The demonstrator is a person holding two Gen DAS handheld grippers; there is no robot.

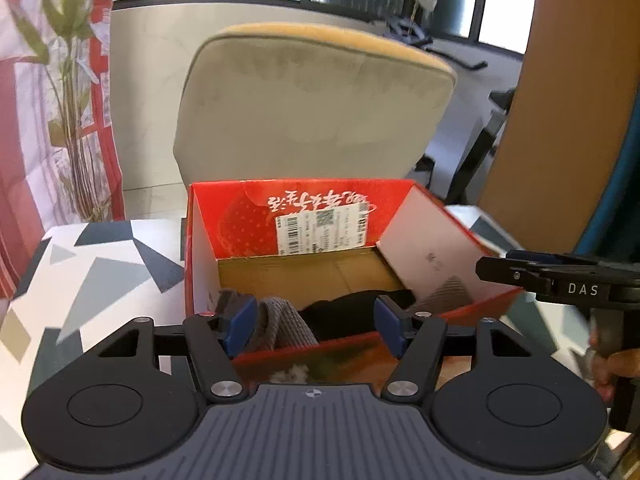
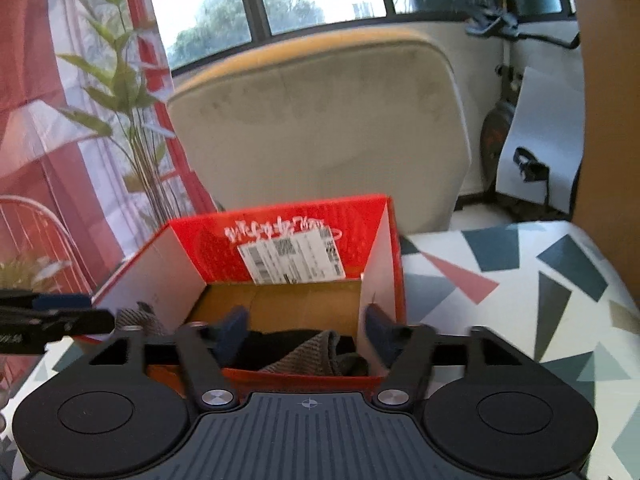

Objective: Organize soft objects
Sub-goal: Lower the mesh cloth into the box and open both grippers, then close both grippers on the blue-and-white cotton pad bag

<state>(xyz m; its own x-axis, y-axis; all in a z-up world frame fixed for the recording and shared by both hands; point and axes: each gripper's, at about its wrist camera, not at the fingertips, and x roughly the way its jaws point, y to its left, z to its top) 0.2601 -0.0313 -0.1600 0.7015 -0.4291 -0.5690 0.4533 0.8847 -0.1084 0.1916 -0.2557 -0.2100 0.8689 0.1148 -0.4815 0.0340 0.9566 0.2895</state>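
Observation:
An open red cardboard box (image 1: 208, 240) stands on the patterned table; it also shows in the right wrist view (image 2: 384, 240). Inside lie a grey knitted cloth (image 1: 280, 324) and a black cloth (image 1: 348, 312); both show in the right wrist view, the grey one (image 2: 308, 354) and the black one (image 2: 276, 344). My left gripper (image 1: 316, 326) is open and empty above the box's near edge, with its jaws either side of the cloths. My right gripper (image 2: 306, 334) is open and empty over the near edge too. The right gripper (image 1: 492, 270) shows at the box's right side in the left wrist view.
A beige chair back (image 1: 312, 104) stands right behind the box. A potted plant (image 1: 68, 92) and a red-and-white curtain (image 1: 16, 128) are at the left. The table's geometric cloth (image 2: 520, 280) extends to the right of the box. An exercise bike (image 2: 504, 120) stands behind.

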